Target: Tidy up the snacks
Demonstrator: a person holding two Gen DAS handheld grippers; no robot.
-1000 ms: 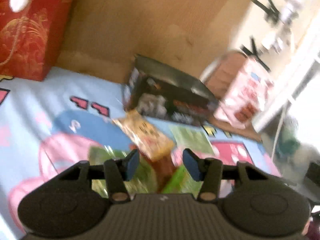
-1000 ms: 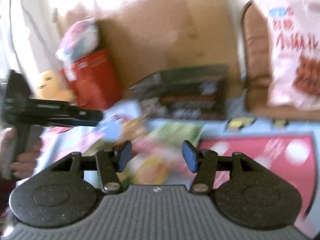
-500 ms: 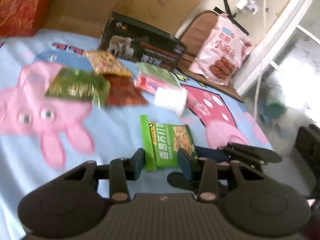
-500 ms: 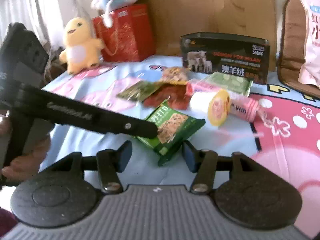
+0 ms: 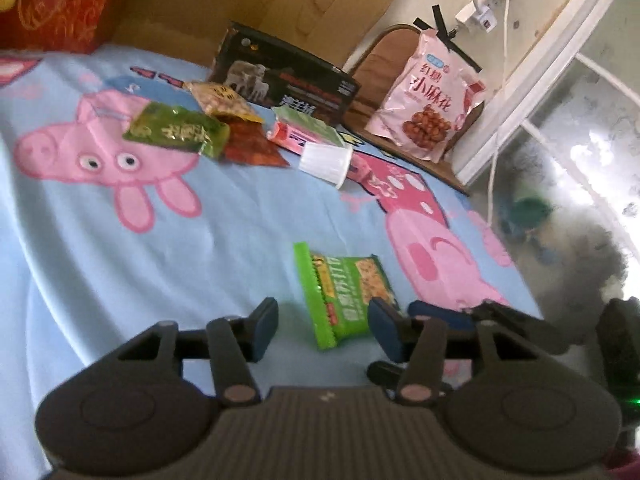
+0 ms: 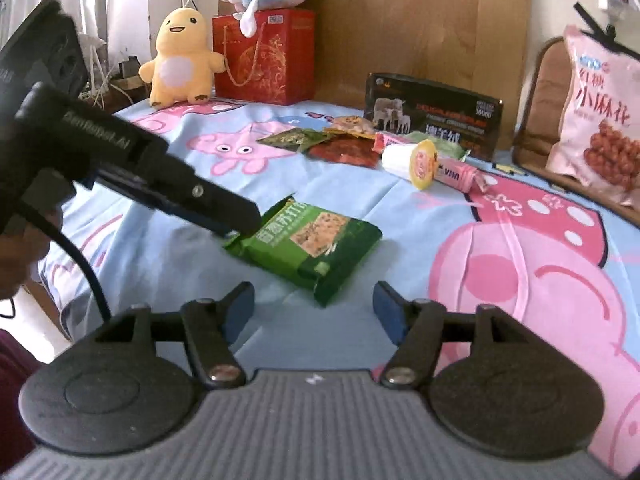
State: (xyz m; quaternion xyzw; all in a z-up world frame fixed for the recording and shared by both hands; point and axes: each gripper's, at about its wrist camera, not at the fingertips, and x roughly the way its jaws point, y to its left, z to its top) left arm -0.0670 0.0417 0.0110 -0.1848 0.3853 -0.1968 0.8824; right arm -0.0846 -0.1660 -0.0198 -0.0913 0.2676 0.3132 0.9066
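Right wrist view shows the green cracker packet [image 6: 310,246] lying flat on the cartoon bedsheet [image 6: 400,216], alone near the front edge and well apart from the other snacks [image 6: 340,140] heaped by the black box [image 6: 434,118] at the far edge. The left gripper [image 6: 240,220] reaches in from the left, its tips at the packet's crimped end. Contact looks likely, though whether the foil is pinched cannot be settled from here. In the left wrist view the left gripper [image 5: 322,326] has its fingers spread wide, and the packet [image 5: 342,292] lies between and just ahead of them, not clamped.

To take it cleanly, I would bring the pads down over the crimped seam rather than the puffed middle. That edge is thin and stiff, and it should not crush the crackers. Close gently, since slick foil may skate across soft bedding.

The right gripper [image 6: 314,308] hovers just short of the packet's near corner, fingers wide apart, holding and touching nothing
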